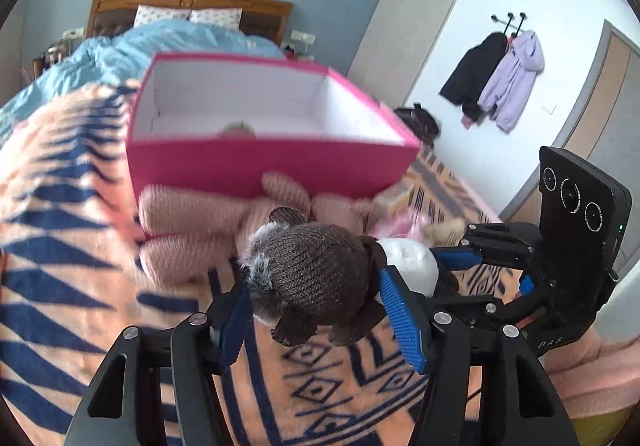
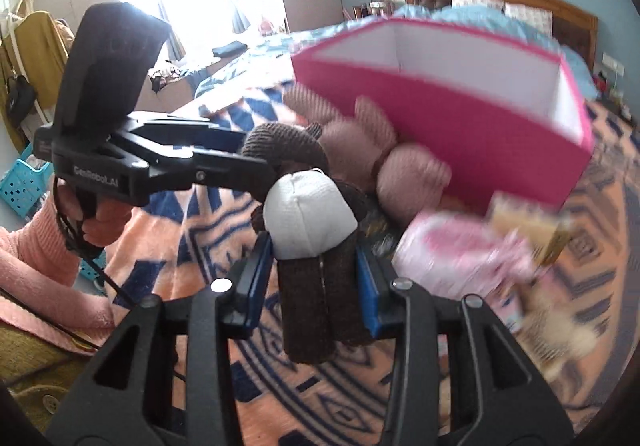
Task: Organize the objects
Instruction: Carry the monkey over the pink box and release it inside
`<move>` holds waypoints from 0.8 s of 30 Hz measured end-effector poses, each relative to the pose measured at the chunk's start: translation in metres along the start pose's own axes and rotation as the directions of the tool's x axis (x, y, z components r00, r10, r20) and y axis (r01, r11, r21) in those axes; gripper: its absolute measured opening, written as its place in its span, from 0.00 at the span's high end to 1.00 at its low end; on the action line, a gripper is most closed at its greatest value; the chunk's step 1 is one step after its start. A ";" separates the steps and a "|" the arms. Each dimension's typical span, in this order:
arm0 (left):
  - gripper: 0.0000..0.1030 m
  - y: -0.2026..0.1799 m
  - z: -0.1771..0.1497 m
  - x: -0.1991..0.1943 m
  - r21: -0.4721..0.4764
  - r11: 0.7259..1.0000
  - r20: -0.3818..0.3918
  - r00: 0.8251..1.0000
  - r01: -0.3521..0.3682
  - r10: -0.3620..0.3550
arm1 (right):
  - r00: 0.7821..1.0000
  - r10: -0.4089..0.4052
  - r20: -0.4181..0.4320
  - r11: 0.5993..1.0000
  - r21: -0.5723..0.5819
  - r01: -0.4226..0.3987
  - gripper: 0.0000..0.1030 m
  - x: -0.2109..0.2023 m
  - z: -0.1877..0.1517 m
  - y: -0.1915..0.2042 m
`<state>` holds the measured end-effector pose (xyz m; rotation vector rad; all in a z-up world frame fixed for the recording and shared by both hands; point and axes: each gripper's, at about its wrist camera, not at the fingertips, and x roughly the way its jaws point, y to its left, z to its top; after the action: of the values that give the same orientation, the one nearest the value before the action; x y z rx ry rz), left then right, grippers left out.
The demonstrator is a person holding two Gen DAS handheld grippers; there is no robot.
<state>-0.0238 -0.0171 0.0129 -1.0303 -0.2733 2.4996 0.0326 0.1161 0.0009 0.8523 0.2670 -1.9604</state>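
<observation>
Landmark: pink box (image 1: 264, 161), open-topped, white inside, set on the bed over an orange-and-navy patterned blanket (image 1: 60, 246).

Left wrist view, left to right: blanket is seen left of the box; a pale pink knitted plush (image 1: 192, 221) is laid against the box's near wall, touching it. A small item is glimpsed inside the box, too blurred to name. In front of the box, a brown knitted toy (image 1: 316, 278) with a white belly is lifted off the blanket. Left tool (image 1: 320, 314) is half closed, blue pads pressed on the toy's head end. Right of that, the right tool (image 1: 452, 266) is seen clamped on the same toy's other end, with its black camera housing behind. A blurred pink item (image 1: 400, 226) is seen below the box's right corner. Coats (image 1: 496, 77) are hung on the wall far right of the box.

Right wrist view, left to right: a hand in a pink sleeve (image 2: 36, 246) is seen on the left tool's (image 2: 256, 153) handle, well left of the box (image 2: 460, 133). The toy (image 2: 312, 226) is held in front of the box, with the right tool (image 2: 316, 286) closed narrow on its brown legs, pads touching both sides. The plush (image 2: 404, 173) is seen against the box. A pink packet (image 2: 460, 254) is seen below the box's right end, blurred.
</observation>
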 end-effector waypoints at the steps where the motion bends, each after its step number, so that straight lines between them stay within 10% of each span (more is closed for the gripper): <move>1: 0.39 -0.001 0.007 -0.004 0.000 1.000 0.014 1.000 0.001 -0.001 | 1.000 -0.006 0.020 1.000 -0.024 0.007 0.59 -0.006 0.009 0.000; 12: 0.39 0.013 0.107 -0.017 0.029 0.991 0.126 0.984 -0.131 0.126 | 0.989 -0.045 0.143 0.979 -0.193 0.072 0.59 -0.016 0.109 -0.022; 24: 0.39 0.074 0.142 0.056 -0.044 0.979 -0.010 0.980 -0.200 0.200 | 0.997 -0.072 -0.020 0.982 -0.178 0.067 0.59 0.067 0.169 -0.088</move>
<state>-0.1825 -0.0605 0.0534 -1.1332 -0.2347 2.6799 -0.1384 0.0313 0.0664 0.7614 0.4850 -1.9573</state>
